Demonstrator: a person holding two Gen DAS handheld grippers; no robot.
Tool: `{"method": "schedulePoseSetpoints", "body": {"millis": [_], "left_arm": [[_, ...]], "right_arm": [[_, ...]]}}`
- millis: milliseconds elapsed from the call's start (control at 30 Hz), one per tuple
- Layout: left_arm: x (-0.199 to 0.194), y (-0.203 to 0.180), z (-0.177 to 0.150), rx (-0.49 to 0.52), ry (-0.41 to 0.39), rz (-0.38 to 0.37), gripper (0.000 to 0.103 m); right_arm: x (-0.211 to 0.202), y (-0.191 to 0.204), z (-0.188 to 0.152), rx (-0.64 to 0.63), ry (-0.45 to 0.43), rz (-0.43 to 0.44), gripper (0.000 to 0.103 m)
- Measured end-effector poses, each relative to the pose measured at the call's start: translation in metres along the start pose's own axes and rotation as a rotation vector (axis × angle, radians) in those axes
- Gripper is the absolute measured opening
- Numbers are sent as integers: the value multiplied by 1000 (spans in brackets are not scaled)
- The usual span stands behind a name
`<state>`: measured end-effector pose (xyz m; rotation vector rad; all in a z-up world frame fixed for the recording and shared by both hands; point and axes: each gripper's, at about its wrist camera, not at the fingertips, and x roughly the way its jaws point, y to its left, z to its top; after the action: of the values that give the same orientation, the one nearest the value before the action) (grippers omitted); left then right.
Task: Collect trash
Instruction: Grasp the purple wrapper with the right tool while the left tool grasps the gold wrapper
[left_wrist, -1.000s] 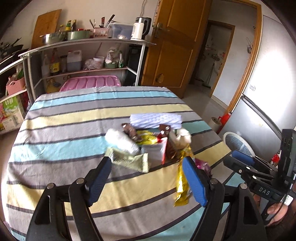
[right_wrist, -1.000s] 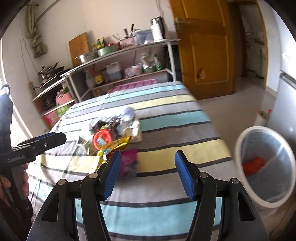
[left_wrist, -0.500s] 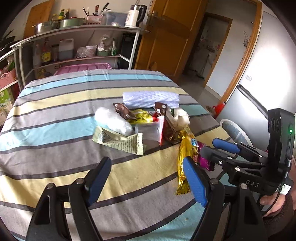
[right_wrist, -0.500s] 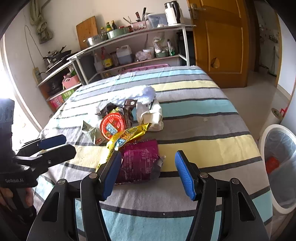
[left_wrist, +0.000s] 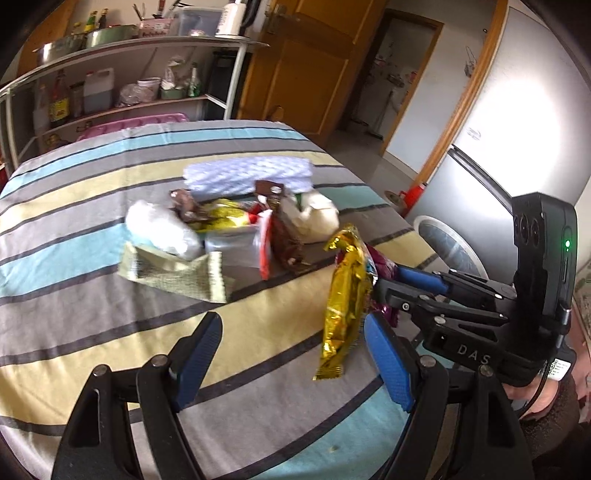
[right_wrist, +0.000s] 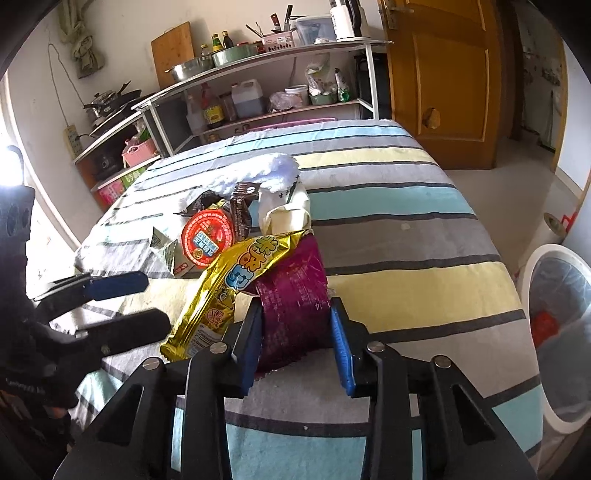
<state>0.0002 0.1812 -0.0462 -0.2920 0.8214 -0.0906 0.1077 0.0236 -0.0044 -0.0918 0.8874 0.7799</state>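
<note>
A heap of trash lies on the striped tablecloth (left_wrist: 92, 192): a gold wrapper (left_wrist: 345, 291), a purple wrapper (right_wrist: 295, 291), a green wrapper (left_wrist: 173, 273), a red-lidded cup (right_wrist: 207, 236), a cream bag (right_wrist: 284, 212) and a white cloth roll (left_wrist: 247, 175). My right gripper (right_wrist: 297, 339) is shut on the purple wrapper, its blue pads on both sides. In the left wrist view it (left_wrist: 402, 284) reaches in from the right. My left gripper (left_wrist: 291, 358) is open and empty above the cloth, near the gold wrapper's lower end.
A white bin (right_wrist: 557, 317) with a clear liner and a red item stands on the floor right of the table. A metal kitchen shelf (right_wrist: 266, 85) stands behind the table. A wooden door (right_wrist: 443, 74) is at the back right.
My right gripper moved forward and closed on the purple wrapper. My left gripper moved closer to the heap and stays open.
</note>
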Motion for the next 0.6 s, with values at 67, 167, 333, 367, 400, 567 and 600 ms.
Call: {"method": "schedulePoseSetpoints", "body": {"millis": [67, 167, 333, 367, 400, 567, 600], "left_arm": [[5, -4, 1, 13, 16, -11, 81], [15, -11, 3, 37, 46, -7, 81], [25, -19, 6, 79, 57, 22, 81], [26, -21, 7, 91, 55, 20, 81], [27, -22, 7, 98, 56, 20, 81], [30, -23, 9, 97, 53, 17, 72], [30, -24, 9, 102, 54, 15, 70]], "right_arm": [[-1, -1, 1, -10, 0, -8, 34], [-2, -4, 1, -9, 2, -9, 34], [-2, -8, 1, -4, 3, -12, 34], [-2, -8, 0, -3, 2, -12, 34], [-3, -9, 0, -1, 2, -13, 34], [-5, -13, -1, 8, 1, -14, 34], [-5, -14, -1, 10, 0, -13, 34]]}}
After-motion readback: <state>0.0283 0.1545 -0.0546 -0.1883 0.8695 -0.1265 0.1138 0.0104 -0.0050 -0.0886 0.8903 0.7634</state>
